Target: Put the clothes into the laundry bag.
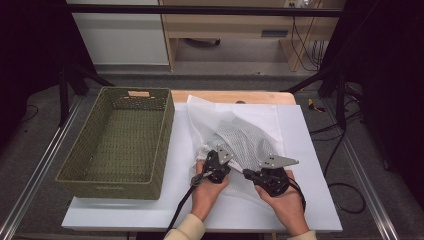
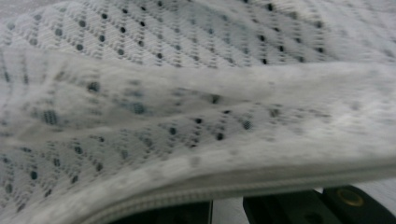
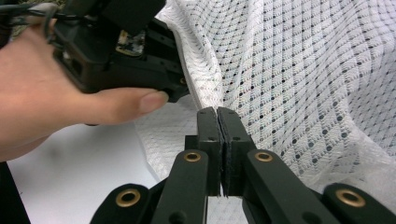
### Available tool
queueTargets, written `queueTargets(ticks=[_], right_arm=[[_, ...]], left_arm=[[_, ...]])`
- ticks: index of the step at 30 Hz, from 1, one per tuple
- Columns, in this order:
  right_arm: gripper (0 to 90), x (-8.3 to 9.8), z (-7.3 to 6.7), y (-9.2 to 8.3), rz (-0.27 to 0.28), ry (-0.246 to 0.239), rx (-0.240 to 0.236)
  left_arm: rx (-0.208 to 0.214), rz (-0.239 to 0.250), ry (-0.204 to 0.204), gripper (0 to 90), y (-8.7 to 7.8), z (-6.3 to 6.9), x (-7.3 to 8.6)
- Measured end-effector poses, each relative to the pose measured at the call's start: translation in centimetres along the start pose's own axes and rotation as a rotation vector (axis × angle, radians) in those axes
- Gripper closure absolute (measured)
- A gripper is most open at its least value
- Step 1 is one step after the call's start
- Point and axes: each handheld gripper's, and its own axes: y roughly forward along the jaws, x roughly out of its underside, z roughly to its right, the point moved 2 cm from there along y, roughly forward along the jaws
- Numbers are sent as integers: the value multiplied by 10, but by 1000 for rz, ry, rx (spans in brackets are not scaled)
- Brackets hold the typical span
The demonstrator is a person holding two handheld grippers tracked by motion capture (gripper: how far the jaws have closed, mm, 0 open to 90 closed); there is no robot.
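A white mesh bag (image 1: 245, 137) lies on the white table cover (image 1: 310, 200), its near part pulled up into a ridge between my two grippers. My left gripper (image 1: 216, 159) is shut on the bag's near left edge. In the left gripper view the mesh (image 2: 196, 93) and its zipper hem (image 2: 187, 189) hang right before the camera, above the black jaws (image 2: 226, 207). My right gripper (image 1: 248, 173) has its jaws pressed together, pinching the mesh edge (image 3: 303, 70) at their tips (image 3: 217, 112). The left gripper's body (image 3: 121, 46) and the hand holding it sit close beside it.
A green woven basket (image 1: 167, 135) stands on the table's left part, with nothing in it. The wooden tabletop (image 1: 230, 96) shows at the far edge. Black frame legs and cables stand on the floor to the right.
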Motion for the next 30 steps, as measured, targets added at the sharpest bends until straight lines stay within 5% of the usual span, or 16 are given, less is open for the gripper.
queueTargets(ticks=[10, 17, 20, 30], right_arm=[[891, 0, 2, 0, 5, 5, 0], [891, 1, 4, -5, 14, 8, 0], [891, 1, 4, -5, 13, 6, 2], [891, 2, 1, -3, 8, -3, 1]], left_arm=[[-15, -4, 28, 900, 4, 0, -7], [15, 30, 64, 900, -40, 8, 1], [2, 52, 129, 900, -63, 12, 4], [10, 95, 105, 900, -115, 15, 20]])
